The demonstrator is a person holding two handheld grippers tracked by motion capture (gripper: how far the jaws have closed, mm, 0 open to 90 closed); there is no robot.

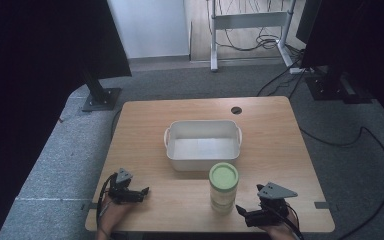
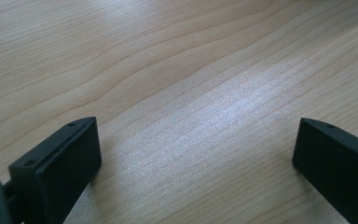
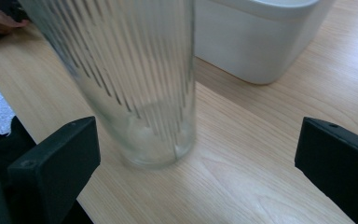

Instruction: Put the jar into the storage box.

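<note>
A tall ribbed clear jar [image 1: 223, 194] with a pale green lid [image 1: 223, 175] stands upright near the table's front edge. In the right gripper view the jar [image 3: 130, 79] rises just beyond the jaws, left of centre. My right gripper [image 1: 242, 212] rests on the table just right of the jar, open, holding nothing; its jaws [image 3: 196, 163] stand wide apart. My left gripper [image 1: 144, 192] lies at the front left, open, pointing right toward the jar, and its view has bare wood between the jaws [image 2: 196, 149].
A white plastic tub [image 1: 203, 144] with two handles sits mid-table behind the jar, nothing visible inside; it appears as the tub [image 3: 261, 37] behind the jar. The wooden table [image 1: 270, 130] has a cable hole [image 1: 236, 110] at the back. Stands and cables lie on the floor beyond.
</note>
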